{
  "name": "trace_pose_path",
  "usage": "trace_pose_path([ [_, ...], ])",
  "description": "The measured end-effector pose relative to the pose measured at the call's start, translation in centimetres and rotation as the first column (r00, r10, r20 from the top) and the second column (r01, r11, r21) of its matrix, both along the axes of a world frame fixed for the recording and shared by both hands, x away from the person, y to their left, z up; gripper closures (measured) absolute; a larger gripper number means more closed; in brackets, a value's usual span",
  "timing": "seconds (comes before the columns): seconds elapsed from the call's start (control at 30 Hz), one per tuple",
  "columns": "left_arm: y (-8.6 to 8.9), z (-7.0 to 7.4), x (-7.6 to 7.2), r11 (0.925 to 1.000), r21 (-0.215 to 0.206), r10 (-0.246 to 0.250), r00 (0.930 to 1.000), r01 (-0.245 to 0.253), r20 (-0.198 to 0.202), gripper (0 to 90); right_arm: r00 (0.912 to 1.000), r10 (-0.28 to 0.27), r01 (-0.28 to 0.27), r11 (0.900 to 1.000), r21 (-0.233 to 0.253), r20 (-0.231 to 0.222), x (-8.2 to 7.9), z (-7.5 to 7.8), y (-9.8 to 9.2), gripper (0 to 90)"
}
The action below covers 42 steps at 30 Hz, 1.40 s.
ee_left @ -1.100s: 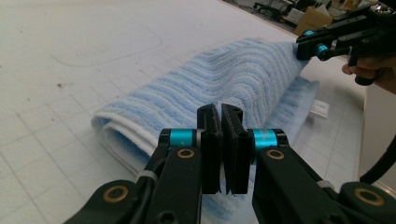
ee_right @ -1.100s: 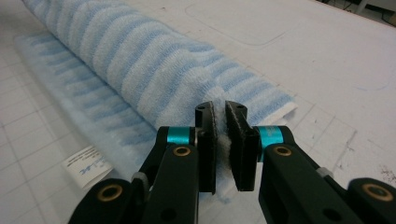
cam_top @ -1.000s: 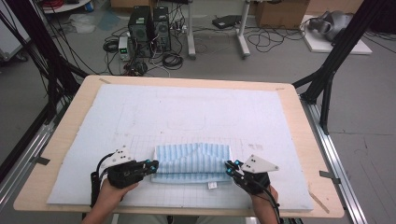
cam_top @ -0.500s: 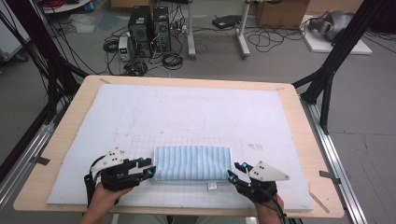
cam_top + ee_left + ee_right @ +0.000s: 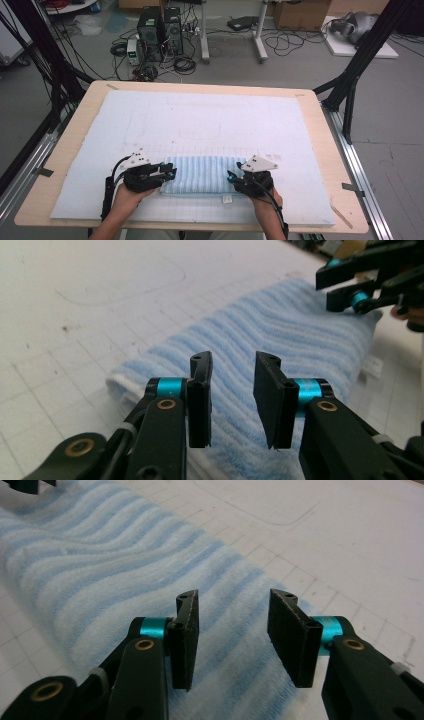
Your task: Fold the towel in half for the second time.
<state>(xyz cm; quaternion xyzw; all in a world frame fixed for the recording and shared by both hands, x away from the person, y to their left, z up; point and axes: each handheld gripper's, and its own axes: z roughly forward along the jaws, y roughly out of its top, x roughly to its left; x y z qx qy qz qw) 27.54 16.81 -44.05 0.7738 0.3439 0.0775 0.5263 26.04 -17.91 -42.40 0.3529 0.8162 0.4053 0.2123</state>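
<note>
Folded light-blue striped terry towel [image 5: 199, 174] lies flat on the pale gridded foam mat [image 5: 200, 120] that covers the wooden tabletop [image 5: 320, 130], close to the near edge, about centred between your hands. Small white tag [image 5: 227, 199] sticks out at its near edge, toward the right end.

Your left claw [image 5: 170, 173] sits at the towel's left end, jaws wide apart, nothing between them. In the left gripper view the left claw [image 5: 231, 390] hangs over the towel's [image 5: 280, 335] end with striped cloth showing through the gap; can't tell if the pads touch the fabric. Your right claw [image 5: 345, 287] shows at the towel's far end there.

Your right claw [image 5: 231, 176] is at the towel's right end, jaws also wide, holding nothing. In the right gripper view the right claw [image 5: 232, 630] is just above the towel's [image 5: 100, 565] edge, mat grid [image 5: 350, 545] to its right.

Towel is one neat rectangle, long side running left to right.
</note>
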Motion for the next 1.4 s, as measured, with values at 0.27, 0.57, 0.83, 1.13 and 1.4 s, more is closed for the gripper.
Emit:
trace_pose_path([
  [0.27,-0.5,-0.8,-0.5,0.9953,0.096,-0.011,0.9989,0.015,-0.044,69.6,0.9923,0.083,-0.086,0.996,-0.033,-0.093,-0.5,-1.1,0.5,57.4],
  [0.57,-0.3,-0.9,-1.2,0.9949,0.100,-0.007,0.9987,0.012,-0.051,69.1,0.9909,0.094,-0.091,0.995,0.038,-0.096,-1.8,-2.0,-0.8,55.4],
  [0.83,0.3,-0.1,0.8,0.9962,-0.009,0.086,0.9963,-0.086,-0.002,64.4,0.9976,0.016,-0.007,0.992,0.124,-0.067,0.1,-0.4,-1.9,66.9],
  [1.13,-0.2,-1.1,2.2,0.9825,0.088,0.170,0.9834,-0.164,-0.063,72.0,0.9912,-0.070,0.070,0.998,-0.001,-0.112,2.0,-1.8,-2.6,73.8],
  [1.4,1.3,-0.3,1.2,0.9908,-0.005,0.135,0.9894,-0.135,0.054,60.4,0.9984,-0.054,0.055,0.996,0.076,-0.018,0.2,-0.9,-3.9,52.0],
])
